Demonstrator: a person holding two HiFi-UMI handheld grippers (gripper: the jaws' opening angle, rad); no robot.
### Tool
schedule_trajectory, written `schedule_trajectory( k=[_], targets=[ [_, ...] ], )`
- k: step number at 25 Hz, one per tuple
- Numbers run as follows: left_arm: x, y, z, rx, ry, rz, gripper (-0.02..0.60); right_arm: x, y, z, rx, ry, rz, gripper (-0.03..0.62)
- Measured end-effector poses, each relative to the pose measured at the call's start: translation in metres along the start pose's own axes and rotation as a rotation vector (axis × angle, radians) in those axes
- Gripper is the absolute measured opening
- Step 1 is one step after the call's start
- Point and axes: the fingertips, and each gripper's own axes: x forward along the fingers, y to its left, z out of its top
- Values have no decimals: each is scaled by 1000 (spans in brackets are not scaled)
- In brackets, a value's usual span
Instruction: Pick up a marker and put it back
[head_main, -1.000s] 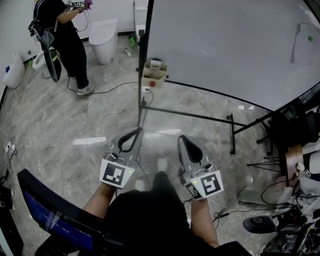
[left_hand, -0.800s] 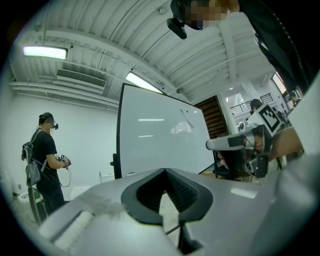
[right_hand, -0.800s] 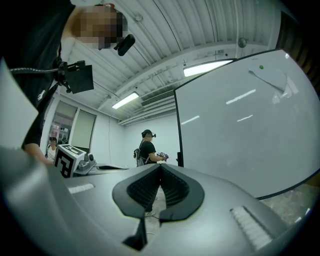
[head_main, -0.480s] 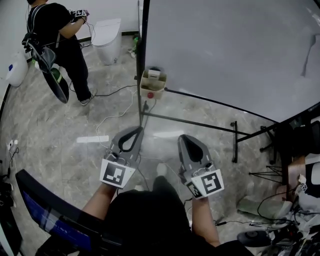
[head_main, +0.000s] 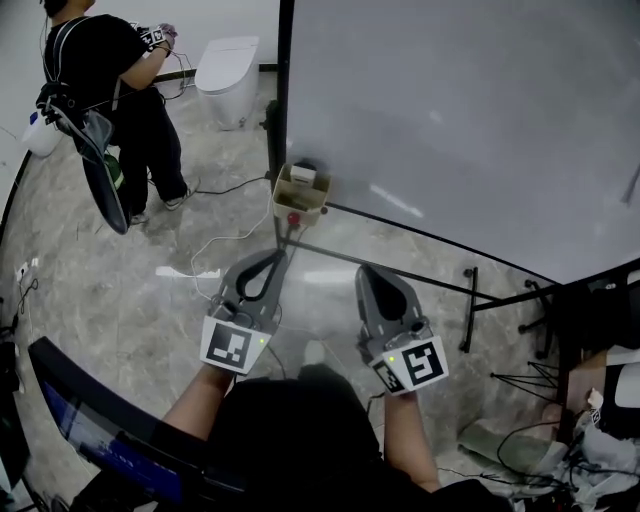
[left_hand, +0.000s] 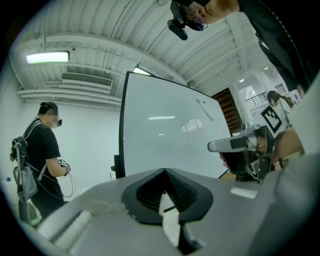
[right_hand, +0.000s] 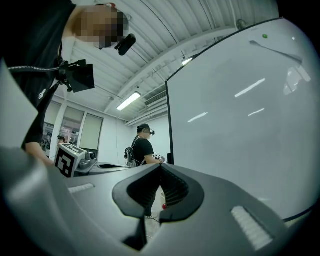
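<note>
No marker shows plainly. A large whiteboard (head_main: 450, 110) on a black stand fills the upper right of the head view. At its lower left corner hangs a beige box (head_main: 300, 191) with a white item and a red item in it. My left gripper (head_main: 271, 263) is held level just short of that box, its jaws shut with nothing between them (left_hand: 164, 173). Beside it, my right gripper (head_main: 368, 276) points at the board's lower edge, shut and empty too (right_hand: 159, 168). Each gripper view shows the whiteboard (left_hand: 165, 130) (right_hand: 245, 120) ahead.
A person in black (head_main: 105, 75) stands at the far left, also seen as a person (right_hand: 144, 147) in the right gripper view. A white bin (head_main: 229, 62), floor cables with a power strip (head_main: 187, 272), stand legs (head_main: 470, 300), a dark screen (head_main: 90, 425) and clutter (head_main: 590, 440) surround me.
Both grippers have travelled forward toward the whiteboard, still shut. The beige box and the board's corner now lie nearer and lower in the head view.
</note>
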Motion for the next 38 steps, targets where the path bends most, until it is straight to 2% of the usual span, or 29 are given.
schedule_trajectory(
  k=[14,25,35,38],
  targets=[
    [57,-7,-13,11,47,109,3,34,-57,-22,34,36,161,9],
    [62,4,-28,3,87,168,3,51,-70,-40,51,66,208,9],
    [72,25,-29,8,104,114,3,87,-64,-57,17,109,173,9],
    [78,29,-32,18,107,91,3,96,-62,-72,-17,148,166,43]
  ],
)
